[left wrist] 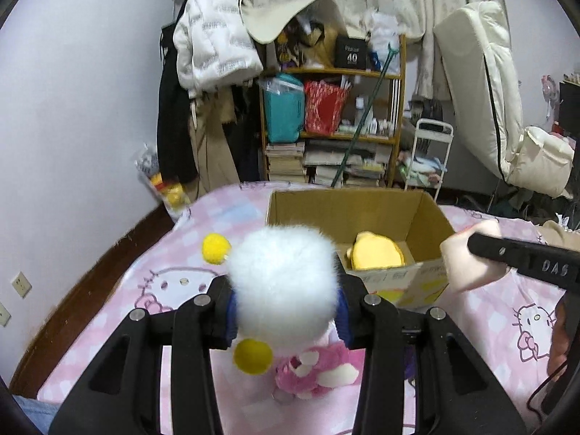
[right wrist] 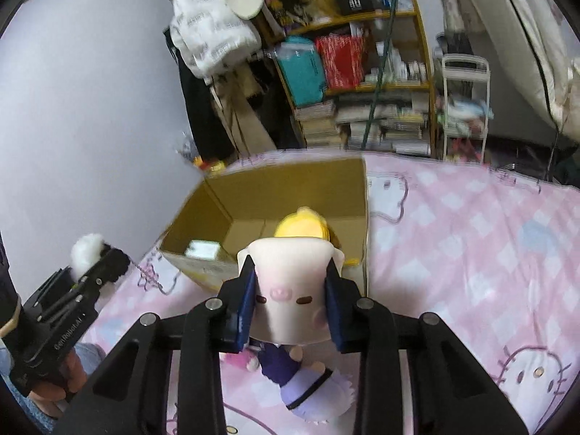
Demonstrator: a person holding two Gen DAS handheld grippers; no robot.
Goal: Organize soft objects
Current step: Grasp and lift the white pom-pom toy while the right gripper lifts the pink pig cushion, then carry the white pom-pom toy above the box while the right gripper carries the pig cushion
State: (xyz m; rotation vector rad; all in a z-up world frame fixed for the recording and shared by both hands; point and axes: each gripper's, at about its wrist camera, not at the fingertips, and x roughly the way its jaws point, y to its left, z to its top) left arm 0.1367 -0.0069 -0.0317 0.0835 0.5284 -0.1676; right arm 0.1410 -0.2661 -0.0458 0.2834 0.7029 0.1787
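Note:
My left gripper (left wrist: 286, 311) is shut on a fluffy white plush (left wrist: 282, 282) with yellow pom-poms, held above the bed in front of an open cardboard box (left wrist: 340, 210). A yellow plush (left wrist: 377, 252) lies inside the box. My right gripper (right wrist: 290, 301) is shut on a cream pig-faced plush (right wrist: 286, 290) near the box's (right wrist: 290, 185) front edge. It also shows in the left wrist view (left wrist: 471, 261). A pink plush (left wrist: 319, 369) lies on the bed below my left gripper. A purple-clothed plush (right wrist: 308, 388) lies below my right gripper.
The bed has a pink Hello Kitty sheet (right wrist: 471, 253). A yellow pom-pom (left wrist: 216, 248) rests left of the box. A cluttered shelf (left wrist: 333, 127), hanging coats (left wrist: 214, 47) and a white rack (left wrist: 431, 156) stand beyond the bed. A wall (left wrist: 79, 108) is at the left.

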